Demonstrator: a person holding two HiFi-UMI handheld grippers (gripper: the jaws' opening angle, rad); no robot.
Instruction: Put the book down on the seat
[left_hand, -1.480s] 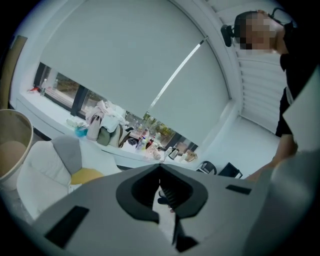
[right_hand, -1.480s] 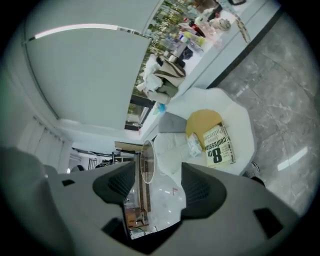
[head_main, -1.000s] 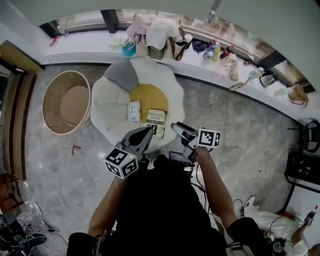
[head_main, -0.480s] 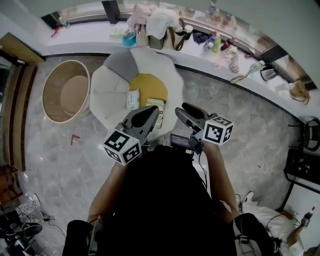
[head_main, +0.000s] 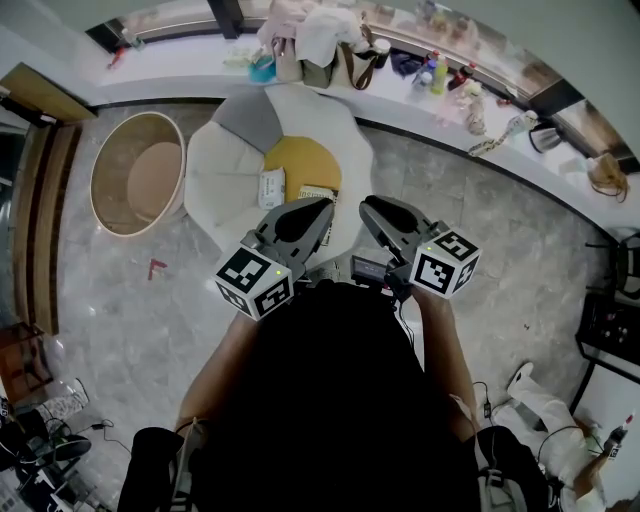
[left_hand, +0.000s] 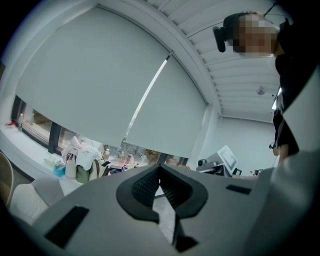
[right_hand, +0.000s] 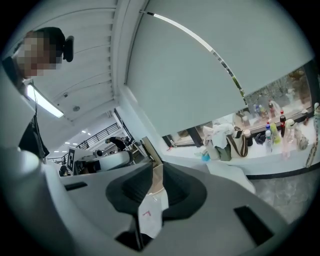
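Note:
The book (head_main: 316, 191), with a pale cover and black print, lies flat on the white petal-shaped seat (head_main: 225, 170), at the near edge of its yellow centre cushion (head_main: 300, 162). Both grippers hang above the seat's near edge and hide the book's near part. My left gripper (head_main: 322, 207) (left_hand: 159, 169) is shut, its tips meeting with nothing between them. My right gripper (head_main: 366, 206) (right_hand: 156, 170) has just been closing; a narrow gap shows between its jaws, with nothing in it. Neither gripper touches the book.
A small white packet (head_main: 270, 187) lies on the seat left of the book. A round wicker basket (head_main: 135, 185) stands on the floor to the left, with a red mark (head_main: 156, 267) near it. Bags and bottles (head_main: 320, 50) crowd the window ledge behind the seat.
Both grippers have risen from the seat toward the head camera. The right one has rolled, so its marker cube faces up. The book has stayed on the seat.

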